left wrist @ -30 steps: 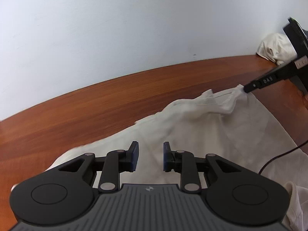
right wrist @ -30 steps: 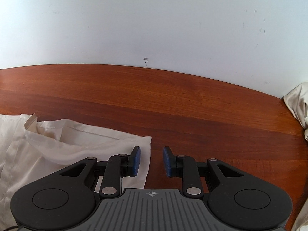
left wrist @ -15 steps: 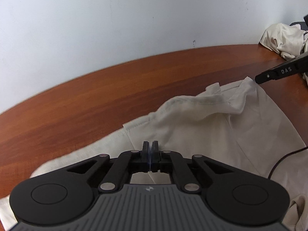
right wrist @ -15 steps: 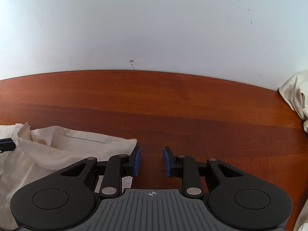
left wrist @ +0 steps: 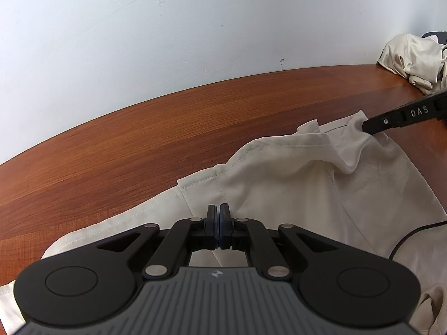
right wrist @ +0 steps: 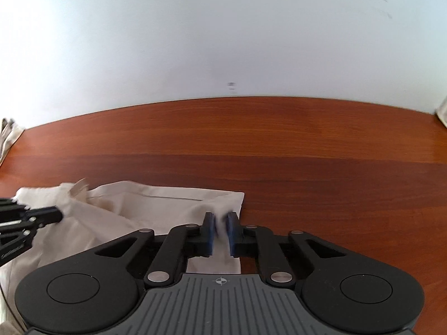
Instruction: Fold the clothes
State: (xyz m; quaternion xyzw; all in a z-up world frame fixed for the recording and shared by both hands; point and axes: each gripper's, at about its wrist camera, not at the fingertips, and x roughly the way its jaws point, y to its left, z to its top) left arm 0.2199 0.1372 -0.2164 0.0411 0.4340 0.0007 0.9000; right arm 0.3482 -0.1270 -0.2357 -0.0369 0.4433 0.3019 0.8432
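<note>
A cream garment point(left wrist: 293, 184) lies spread on the brown wooden table point(left wrist: 139, 145). My left gripper point(left wrist: 218, 215) is shut on a fold at the garment's near-left edge, and a crease runs out from its tips. In the right wrist view the garment's far right corner point(right wrist: 167, 206) sits between the blue pads point(right wrist: 209, 233) of my right gripper point(right wrist: 220, 223). Its jaws are closing, blurred, with cloth filling the narrow gap. The left wrist view shows the right gripper point(left wrist: 366, 125) pinching that corner into a raised ridge. My left gripper point(right wrist: 58, 216) shows at the left edge of the right wrist view.
A crumpled heap of pale clothes point(left wrist: 410, 58) sits at the table's far right against the white wall. A thin black cable point(left wrist: 405, 240) runs over the garment at right. More pale cloth point(right wrist: 8, 136) shows at the far left. Bare wood point(right wrist: 307, 167) stretches beyond the garment.
The left jaws closed on the garment's edge and then stayed still. The right gripper shifted left over the cloth's corner and its jaws narrowed onto it, raising a ridge.
</note>
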